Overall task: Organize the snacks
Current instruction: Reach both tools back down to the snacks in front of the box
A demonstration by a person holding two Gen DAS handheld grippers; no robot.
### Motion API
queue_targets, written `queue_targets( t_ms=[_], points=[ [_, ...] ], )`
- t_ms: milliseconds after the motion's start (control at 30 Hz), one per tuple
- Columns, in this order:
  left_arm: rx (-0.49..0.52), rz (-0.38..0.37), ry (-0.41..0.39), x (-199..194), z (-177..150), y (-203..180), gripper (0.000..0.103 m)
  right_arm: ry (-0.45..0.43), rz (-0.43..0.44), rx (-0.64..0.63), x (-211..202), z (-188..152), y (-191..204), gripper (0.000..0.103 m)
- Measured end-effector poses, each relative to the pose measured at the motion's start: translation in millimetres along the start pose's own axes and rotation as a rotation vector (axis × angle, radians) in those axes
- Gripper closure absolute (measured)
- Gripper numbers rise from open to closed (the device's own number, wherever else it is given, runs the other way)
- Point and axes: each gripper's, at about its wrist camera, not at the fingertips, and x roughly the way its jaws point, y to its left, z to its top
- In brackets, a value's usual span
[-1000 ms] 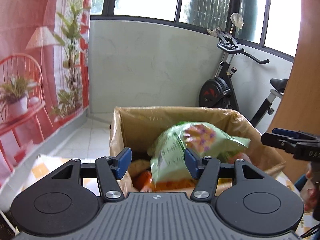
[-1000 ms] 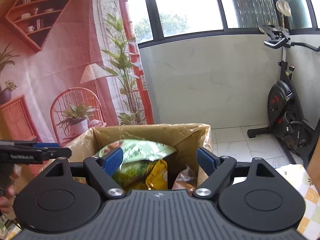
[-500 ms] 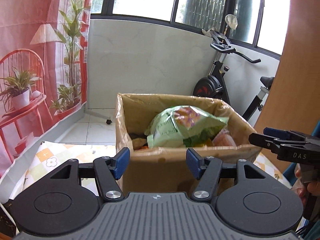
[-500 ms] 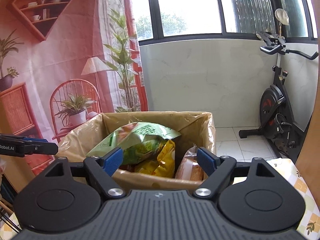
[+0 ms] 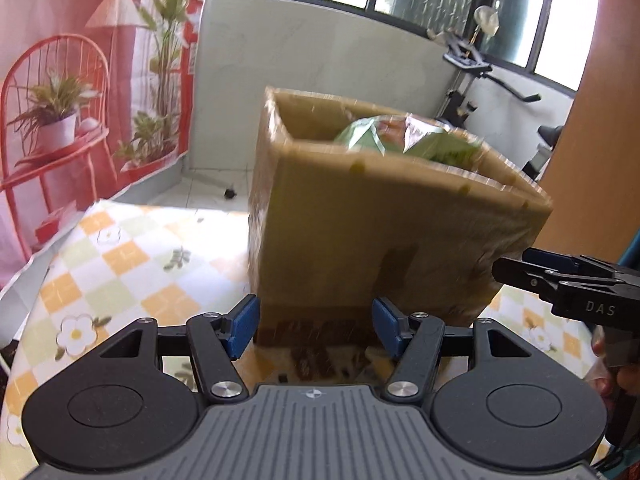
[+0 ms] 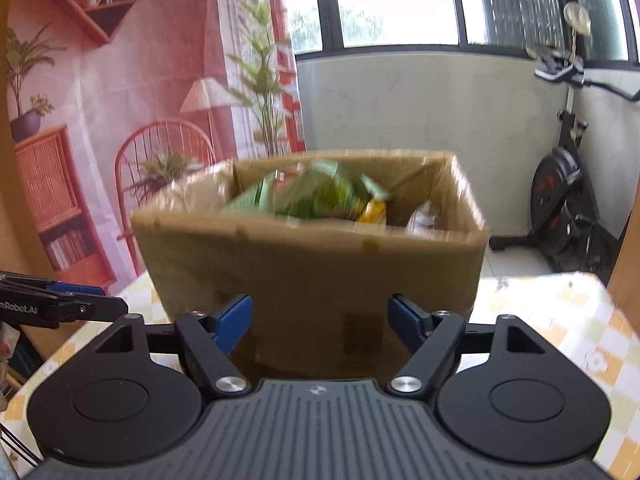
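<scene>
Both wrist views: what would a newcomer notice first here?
A tall cardboard box stands in the middle, on the checked tablecloth. A green snack bag shows above its rim. An exercise bike stands at the right by the window wall.

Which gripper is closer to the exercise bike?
Right. The right gripper, jaws closing on nothing, faces the cardboard box with the exercise bike off to its right; the left gripper is farther left.

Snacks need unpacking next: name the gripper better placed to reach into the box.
Probably right. The right gripper, jaws closing on nothing, faces the box squarely, green bag in sight; the left gripper sits lower.
</scene>
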Motion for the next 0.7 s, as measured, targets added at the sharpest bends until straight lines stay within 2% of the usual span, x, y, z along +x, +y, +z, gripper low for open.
queue_targets(
  t_ms=[200,400,700],
  points=[
    [0.025,0.003,0.026,15,-14,1,0.038,0.076,0.030,0.016,15,-21,0,0.029],
    [0.016,-0.001,0.076,30,-31,5,0.039,0.210,0.069,0.057,45,-45,-2,0.037],
    [0.016,-0.017,0.123,39,-47,2,0.039,0.351,0.108,0.042,78,-71,17,0.038]
  ],
)
